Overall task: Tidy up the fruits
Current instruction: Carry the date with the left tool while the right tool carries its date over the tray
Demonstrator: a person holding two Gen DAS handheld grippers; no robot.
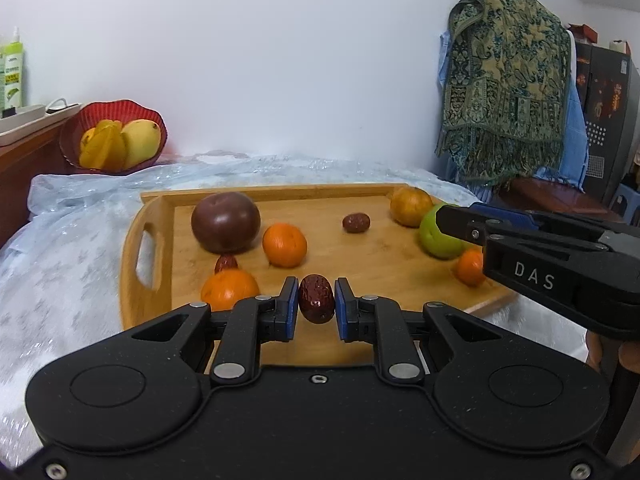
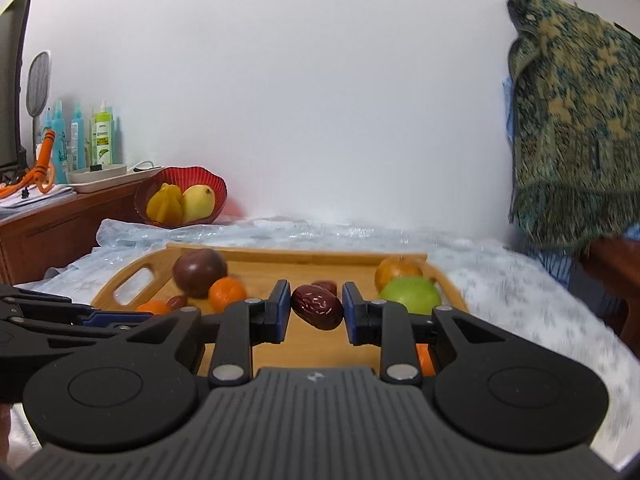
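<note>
Over the near part of the wooden tray (image 1: 160, 216), the left gripper (image 1: 316, 300) pinches a red date (image 1: 316, 298) between its blue pads. The right gripper (image 2: 316, 307) clamps a second date (image 2: 318, 306) above the tray's middle. Oranges (image 1: 284, 245), a green apple (image 1: 438, 236) and a dark purple fruit (image 1: 225, 222) lie on the tray.

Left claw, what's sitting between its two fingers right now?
A red date sits between the left claw's fingers over the wooden tray, in the left wrist view.

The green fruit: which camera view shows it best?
The right wrist view: the green fruit shows nearly whole on the tray, only its lower edge hidden. In the left wrist view, the right gripper covers part of it.
</note>
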